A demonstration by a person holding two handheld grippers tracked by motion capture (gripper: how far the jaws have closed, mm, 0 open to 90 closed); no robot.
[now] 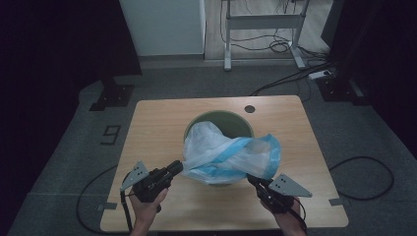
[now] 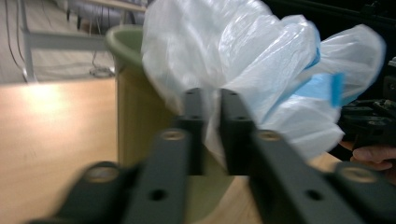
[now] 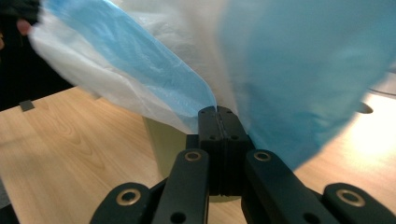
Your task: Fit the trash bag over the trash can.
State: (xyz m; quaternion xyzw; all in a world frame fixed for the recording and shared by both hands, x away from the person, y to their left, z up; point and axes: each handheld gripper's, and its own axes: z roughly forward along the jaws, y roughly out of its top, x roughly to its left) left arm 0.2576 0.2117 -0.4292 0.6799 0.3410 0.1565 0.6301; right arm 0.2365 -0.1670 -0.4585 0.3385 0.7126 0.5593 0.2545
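Item 1: plastic bag (image 1: 231,152), thin, white w/ blue bands. Sits in and over the green bin (image 1: 220,120); crumpled bulk spills over the bin's near rim twd the person, blue part hanging to the right side.

Item 2: green bin, round, upright, approx centre of the wooden desk (image 1: 162,128).

Item 3: left gripper (image 1: 176,167), held in the person's left hand (image 1: 147,204), near-left of the bin. Fingers (image 2: 233,121) slightly parted; a fold of bag film lies in the gap. Whether pads press on it: cannot tell, view blurred.

Item 4: right gripper (image 1: 252,179), held in the right hand (image 1: 287,216), near-right of the bin, under the blue part. Fingers (image 3: 209,126) pressed together, pinching the bag's edge; film fans up from the tips.

Misc: dark round hole (image 1: 250,108) in desk top, far side, behind the bin.
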